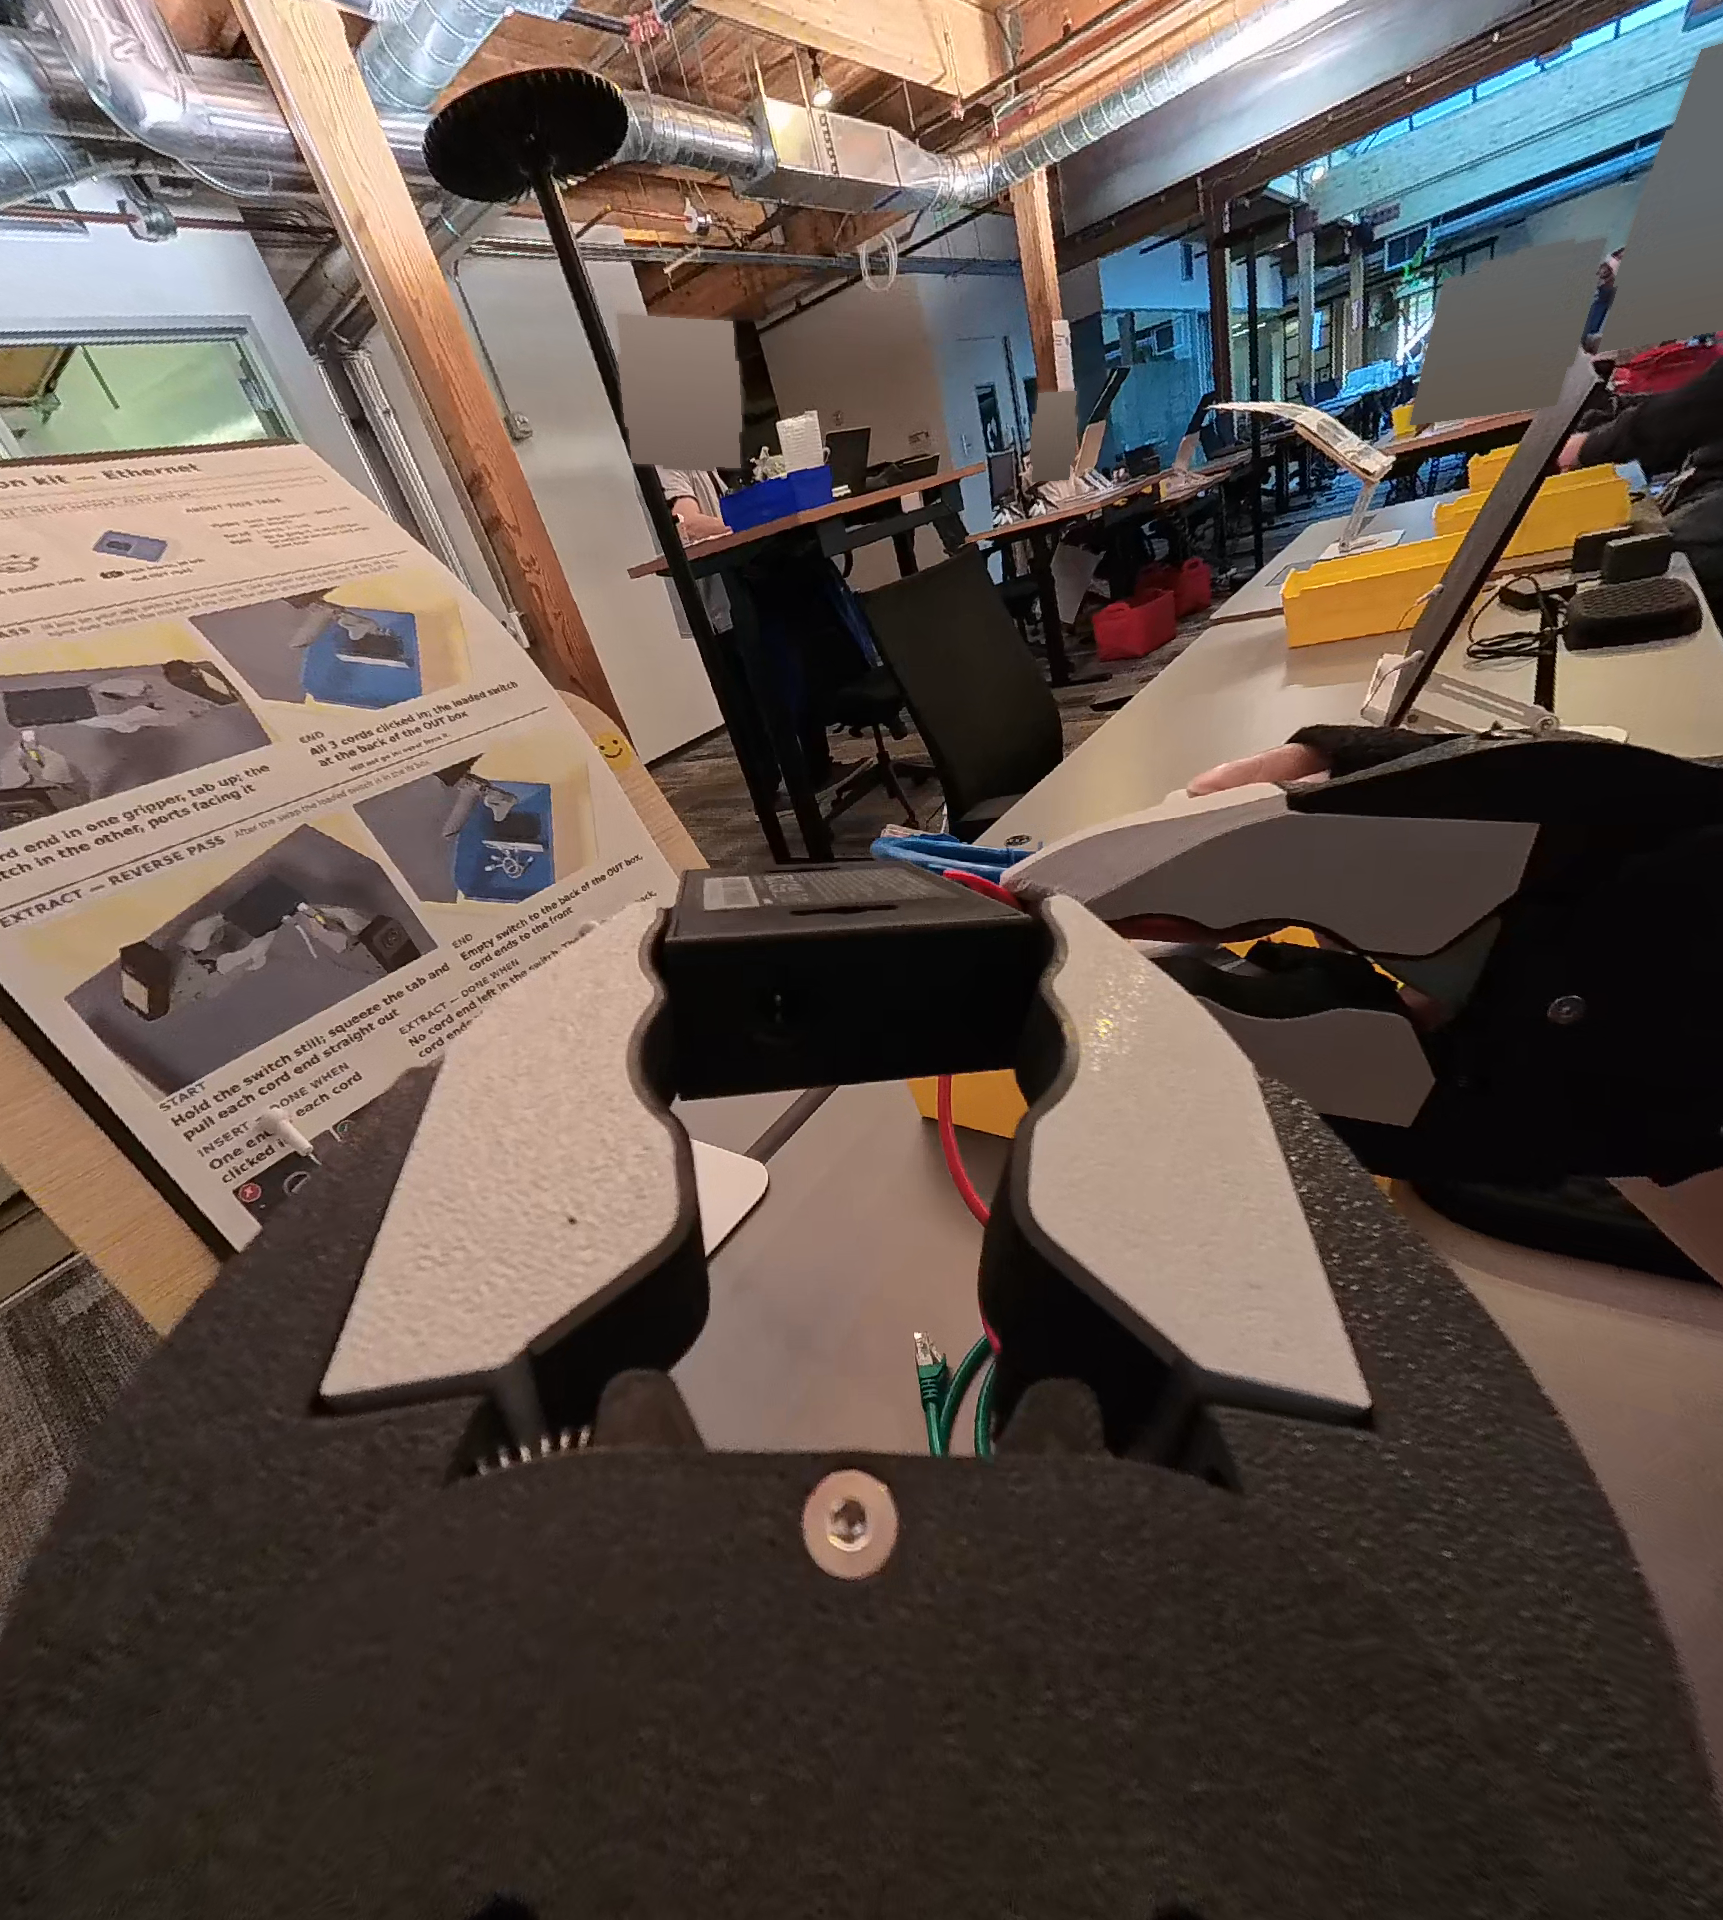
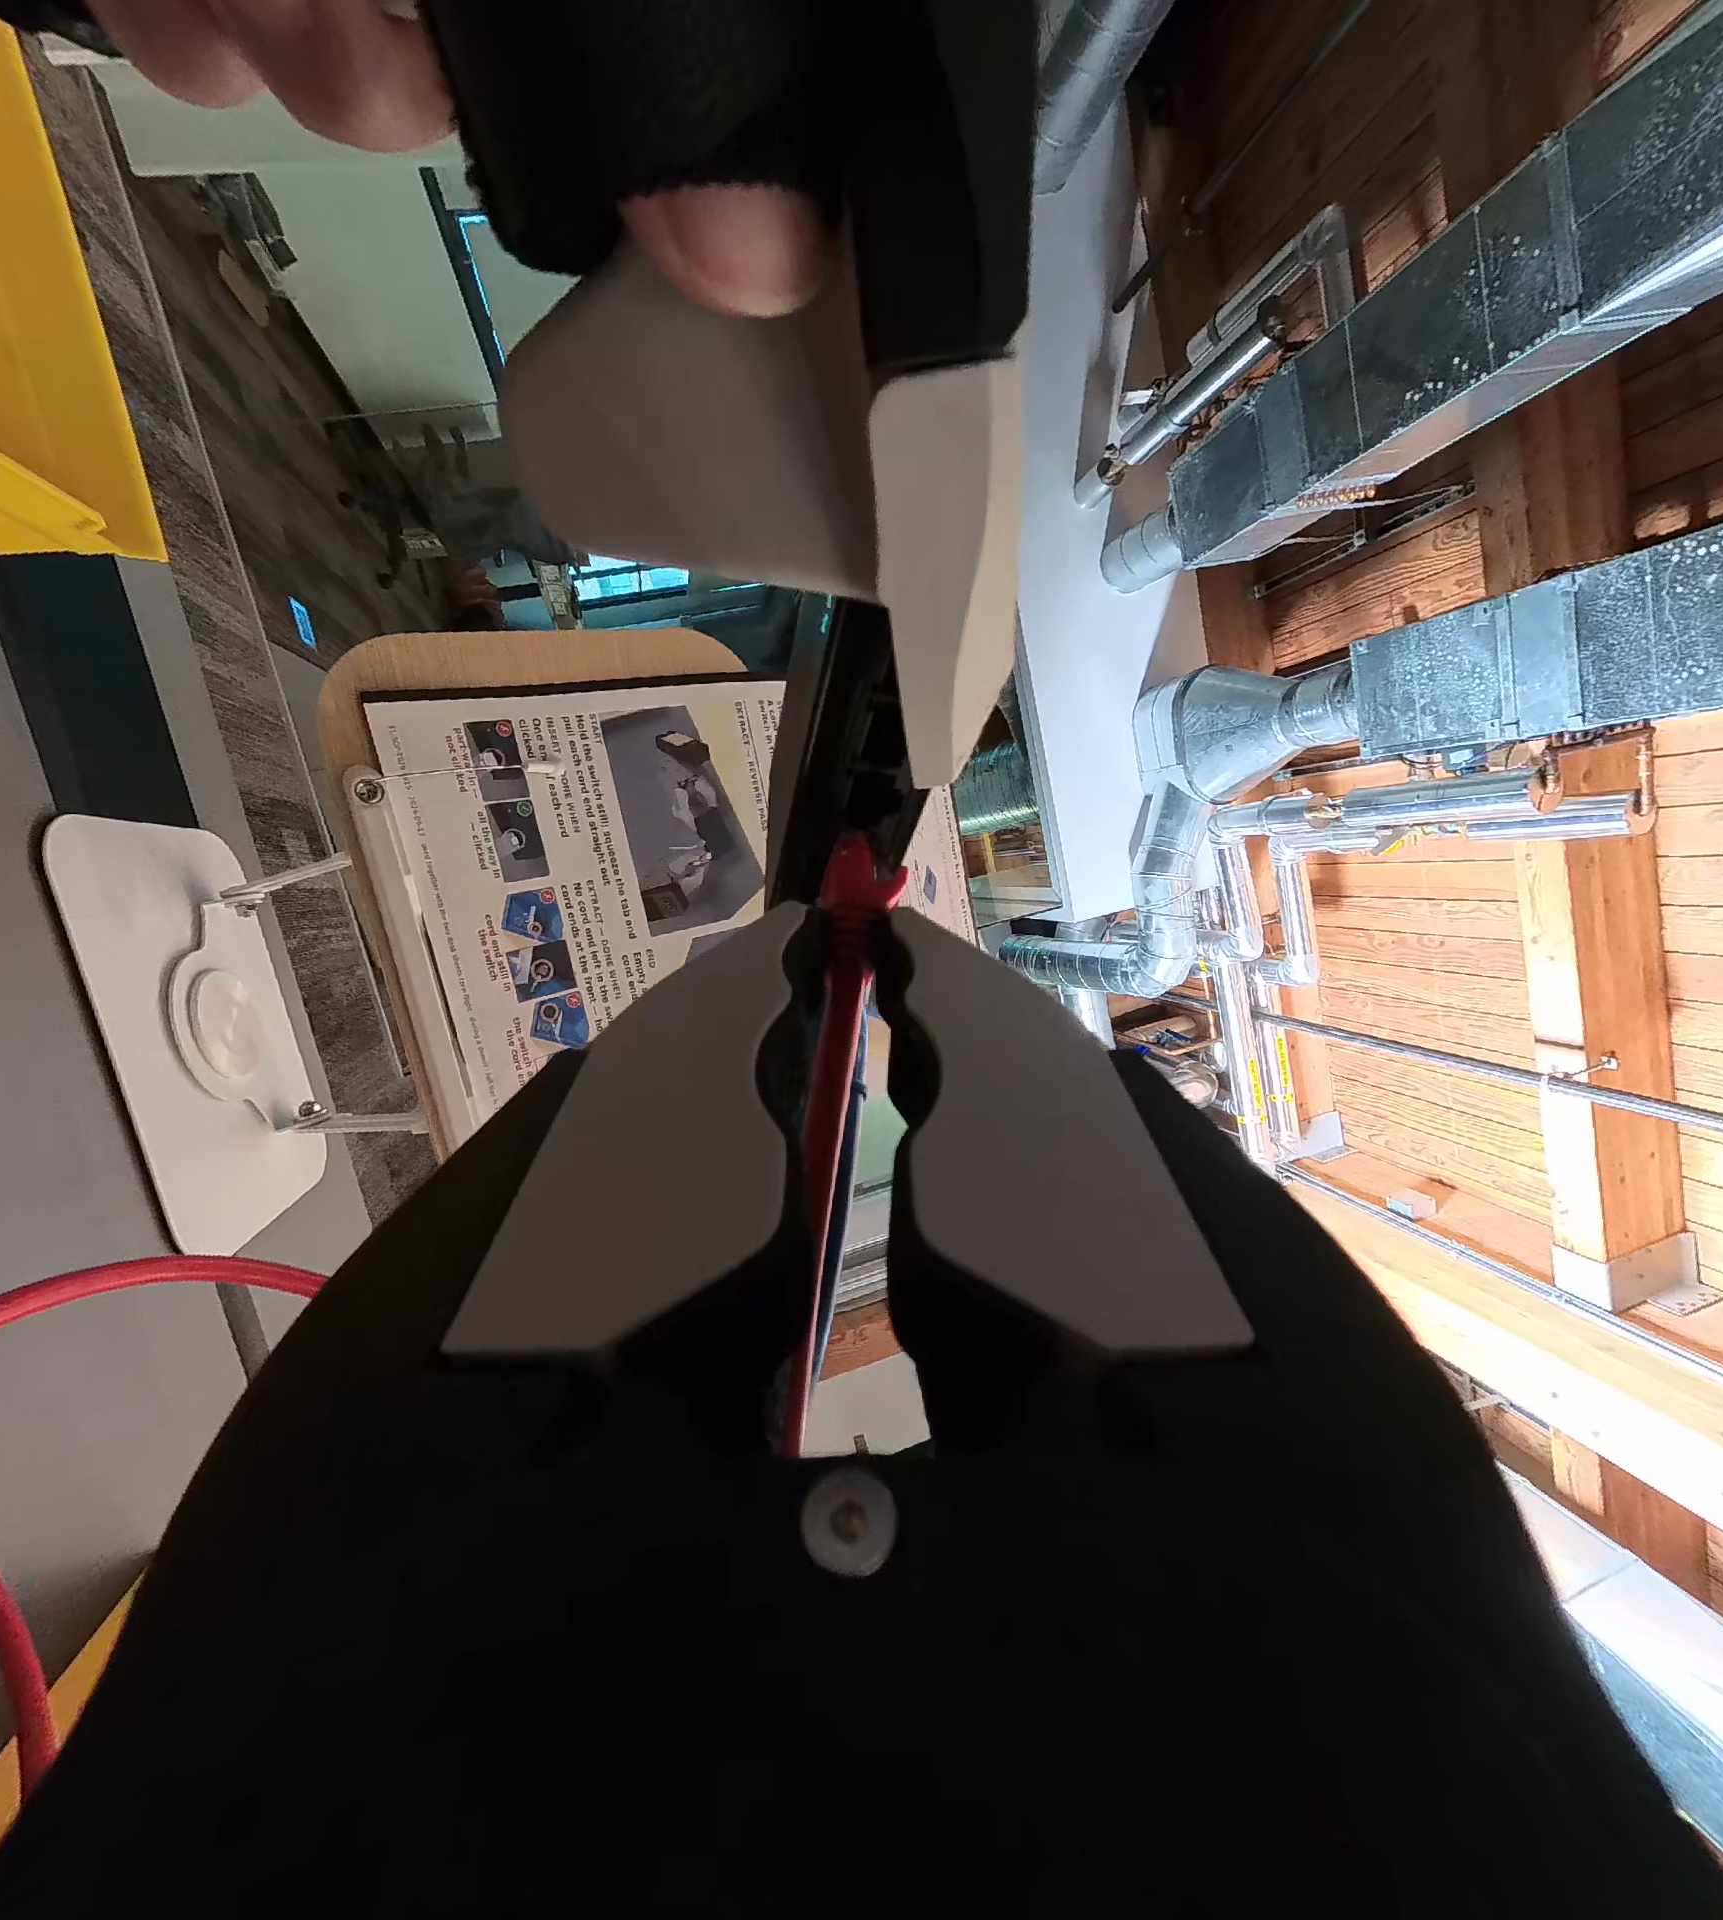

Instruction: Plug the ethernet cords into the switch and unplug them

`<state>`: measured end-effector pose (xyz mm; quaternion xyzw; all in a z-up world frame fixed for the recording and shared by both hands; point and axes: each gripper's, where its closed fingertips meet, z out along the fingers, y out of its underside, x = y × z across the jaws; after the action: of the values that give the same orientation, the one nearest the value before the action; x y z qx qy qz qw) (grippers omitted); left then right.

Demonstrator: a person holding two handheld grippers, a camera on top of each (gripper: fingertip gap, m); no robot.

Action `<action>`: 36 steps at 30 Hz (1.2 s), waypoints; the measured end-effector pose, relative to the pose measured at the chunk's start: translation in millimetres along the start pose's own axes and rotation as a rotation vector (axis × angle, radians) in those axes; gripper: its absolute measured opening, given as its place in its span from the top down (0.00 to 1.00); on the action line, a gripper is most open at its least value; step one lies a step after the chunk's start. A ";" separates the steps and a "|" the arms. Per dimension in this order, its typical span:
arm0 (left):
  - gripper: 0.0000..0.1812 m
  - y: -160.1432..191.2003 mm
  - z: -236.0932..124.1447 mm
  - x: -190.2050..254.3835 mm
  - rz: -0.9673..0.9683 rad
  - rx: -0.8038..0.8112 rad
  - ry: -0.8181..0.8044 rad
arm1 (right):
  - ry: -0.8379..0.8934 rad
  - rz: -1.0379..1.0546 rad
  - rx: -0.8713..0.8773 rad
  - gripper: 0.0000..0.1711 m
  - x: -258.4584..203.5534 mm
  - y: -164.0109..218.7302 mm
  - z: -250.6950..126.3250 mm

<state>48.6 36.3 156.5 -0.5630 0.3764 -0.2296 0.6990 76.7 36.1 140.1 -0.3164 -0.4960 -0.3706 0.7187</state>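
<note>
With the left hand-held gripper [image 1: 846, 997] clamped across the black switch [image 1: 841, 971] above the tabletop [image 1: 1252, 696], I judge it best held rigid, so the port stays square. The right hand-held gripper [image 2: 849, 935], pinched on the red cord [image 2: 836, 1049] behind its plug, should travel straight along the port line. The switch is a small matte box; whether the red plug is seated is unclear.

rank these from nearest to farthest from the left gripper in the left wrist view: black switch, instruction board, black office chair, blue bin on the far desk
1. black switch, clamped between the left gripper's fingertips.
2. instruction board, propped just to the left.
3. black office chair, on the floor ahead, past the table edge.
4. blue bin, on the far desk behind the chair.
</note>
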 end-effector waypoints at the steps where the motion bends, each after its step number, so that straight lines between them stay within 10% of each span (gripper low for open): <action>1: 0.65 0.1 0.0 0.0 -0.001 0.000 0.001 | -0.002 0.002 0.000 0.94 -0.2 0.0 0.0; 36: 0.65 13.4 6.9 2.7 -0.131 -0.016 0.062 | -0.136 0.108 -0.034 0.96 -11.6 6.3 -2.7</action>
<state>54.3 42.0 143.5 -0.5847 0.3618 -0.2892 0.6660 80.6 39.7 127.7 -0.3792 -0.5195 -0.3175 0.6968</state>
